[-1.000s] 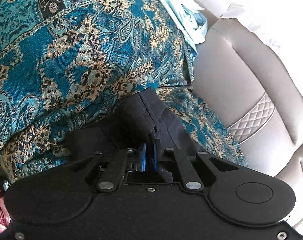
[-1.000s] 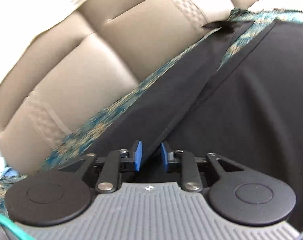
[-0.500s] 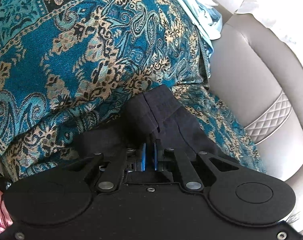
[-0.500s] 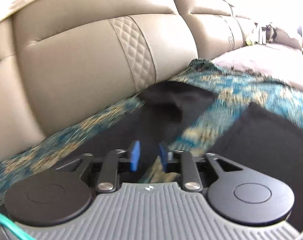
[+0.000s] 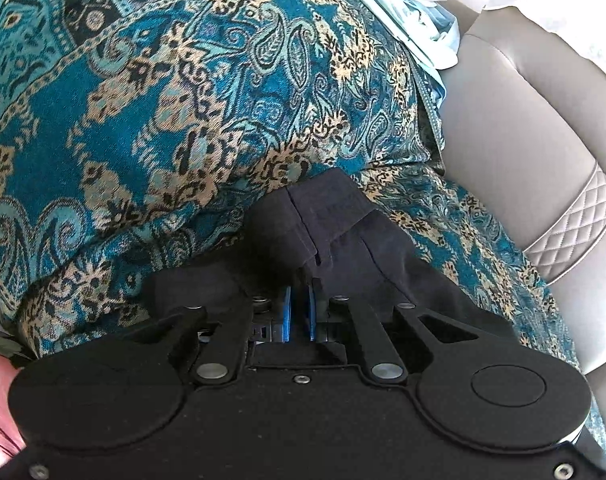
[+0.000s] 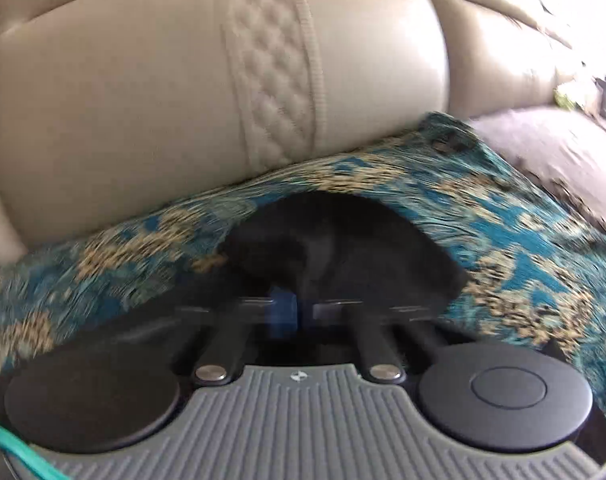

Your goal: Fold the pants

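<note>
The left gripper [image 5: 299, 312] is all black with blue pads and silver screws. The right gripper [image 6: 293, 312] has a grey ribbed plate, round black discs and a green cable [image 6: 19, 452] at the lower left.

The sofa back [image 5: 515, 152] walled off the space from twelve to three o'clock in the left wrist view, and it filled the whole upper half of the right wrist view from nine through one o'clock. The throw [image 5: 175, 120] rose in a hump from nine to twelve o'clock ahead of the left gripper [image 5: 299, 312], its fold lying right against the dark pants [image 5: 327, 224]. A pale cloth [image 5: 415, 12] sat at one o'clock between hump and sofa back. Ahead of the right gripper [image 6: 299, 312], flat throw [image 6: 503, 220] lay open toward three o'clock, and bare seat [image 6: 551, 148] stretched clear at two o'clock.
</note>
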Demonstrator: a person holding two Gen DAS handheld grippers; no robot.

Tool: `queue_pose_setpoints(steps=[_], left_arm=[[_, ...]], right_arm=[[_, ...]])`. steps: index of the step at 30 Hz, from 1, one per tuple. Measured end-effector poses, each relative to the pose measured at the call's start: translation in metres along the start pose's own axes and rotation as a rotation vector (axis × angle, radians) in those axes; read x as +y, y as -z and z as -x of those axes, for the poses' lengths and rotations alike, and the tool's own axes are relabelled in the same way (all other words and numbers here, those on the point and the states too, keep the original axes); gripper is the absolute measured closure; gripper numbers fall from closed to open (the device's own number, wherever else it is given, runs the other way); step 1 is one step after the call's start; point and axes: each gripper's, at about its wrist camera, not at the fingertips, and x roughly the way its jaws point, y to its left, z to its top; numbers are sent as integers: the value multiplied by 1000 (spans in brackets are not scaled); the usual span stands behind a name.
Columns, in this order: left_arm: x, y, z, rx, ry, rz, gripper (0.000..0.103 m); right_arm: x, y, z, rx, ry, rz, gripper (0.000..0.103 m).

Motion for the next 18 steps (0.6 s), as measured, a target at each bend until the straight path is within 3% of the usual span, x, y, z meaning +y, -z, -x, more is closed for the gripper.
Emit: queue_pose_setpoints(steps=[8,13,18], left_arm=[[-3,-11,11,-8,16,-3,95],[0,-18,24,-15,28,-12,95],[6,-20,28,5,23,-25,95]], right_arm=[[-54,15,50,-72,10,-172,99],[-98,43,90,-51,-8,-289,99],[-130,81,123,-20,24,-299,99]])
